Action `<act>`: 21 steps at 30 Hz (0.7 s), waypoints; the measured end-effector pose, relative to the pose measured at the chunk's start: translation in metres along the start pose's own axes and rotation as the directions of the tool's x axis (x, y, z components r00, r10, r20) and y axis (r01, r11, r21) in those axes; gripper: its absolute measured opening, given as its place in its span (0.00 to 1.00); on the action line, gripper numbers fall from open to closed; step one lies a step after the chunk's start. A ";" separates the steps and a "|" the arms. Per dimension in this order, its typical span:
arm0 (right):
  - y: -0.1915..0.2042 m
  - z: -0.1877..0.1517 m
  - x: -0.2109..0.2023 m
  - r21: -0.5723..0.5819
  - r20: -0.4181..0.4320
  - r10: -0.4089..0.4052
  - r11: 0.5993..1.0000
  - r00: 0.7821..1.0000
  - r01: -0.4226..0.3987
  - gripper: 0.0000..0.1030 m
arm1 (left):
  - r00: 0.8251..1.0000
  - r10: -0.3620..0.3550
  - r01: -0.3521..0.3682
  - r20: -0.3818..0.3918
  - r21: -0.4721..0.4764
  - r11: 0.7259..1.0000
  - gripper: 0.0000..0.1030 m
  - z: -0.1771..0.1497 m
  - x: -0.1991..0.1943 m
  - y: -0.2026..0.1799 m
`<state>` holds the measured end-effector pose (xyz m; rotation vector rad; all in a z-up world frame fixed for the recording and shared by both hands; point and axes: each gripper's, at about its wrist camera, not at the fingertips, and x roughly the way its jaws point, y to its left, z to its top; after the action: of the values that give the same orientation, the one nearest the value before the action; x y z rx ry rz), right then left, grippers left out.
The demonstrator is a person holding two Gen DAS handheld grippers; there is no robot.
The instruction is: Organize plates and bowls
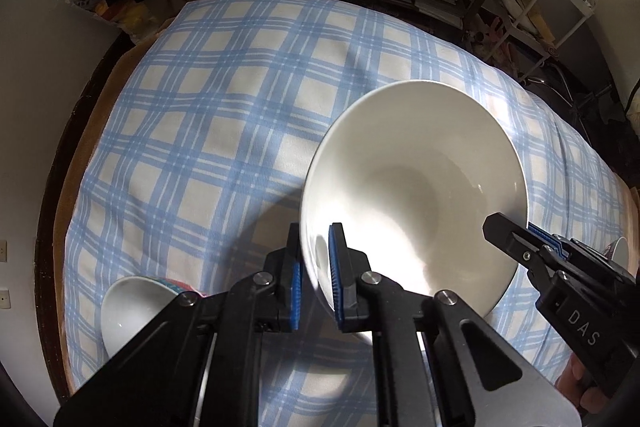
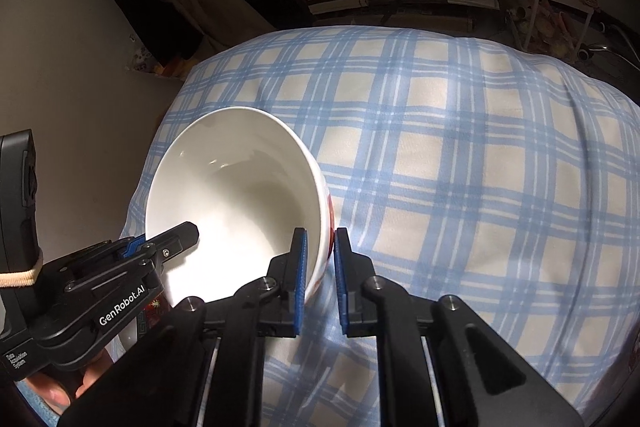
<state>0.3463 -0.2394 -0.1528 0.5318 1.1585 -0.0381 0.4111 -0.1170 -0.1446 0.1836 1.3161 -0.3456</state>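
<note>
The bowl (image 1: pixel 416 195), large and white, sits on the blue checked cloth (image 1: pixel 208 99) with each gripper pinching opposite sides of its rim. The left gripper (image 1: pixel 316 267) has one blue pad inside the wall and one outside, closed on the rim; across the opening, the right gripper (image 2: pixel 320 259) clamps the far side the same way, where a red pattern shows on the outer wall. The bowl is round, with no long axis, and its mouth faces up and slightly toward the cameras.

The likely trouble is uneven lifting: glazed ceramic held only by thin rim pinches could slip or swing if one hand rises faster. A smaller bowl (image 1: pixel 132 311) lies just left of the left fingers, close enough to be knocked.
</note>
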 end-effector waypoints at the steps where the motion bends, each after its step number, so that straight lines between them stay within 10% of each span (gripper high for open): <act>1: -0.001 -0.002 -0.002 0.002 0.000 0.000 1.000 1.000 0.000 0.13 | 1.000 -0.002 0.002 -0.003 0.003 1.000 0.12 -0.002 -0.003 -0.001; 21: 0.004 -0.060 -0.068 -0.041 0.031 0.007 0.999 0.999 -0.006 0.15 | 1.000 -0.001 0.002 -0.023 0.048 0.999 0.13 -0.079 -0.048 -0.019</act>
<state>0.2677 -0.2274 -0.1087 0.4967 1.1249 -0.0170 0.3220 -0.1024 -0.1162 0.2279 1.3310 -0.3773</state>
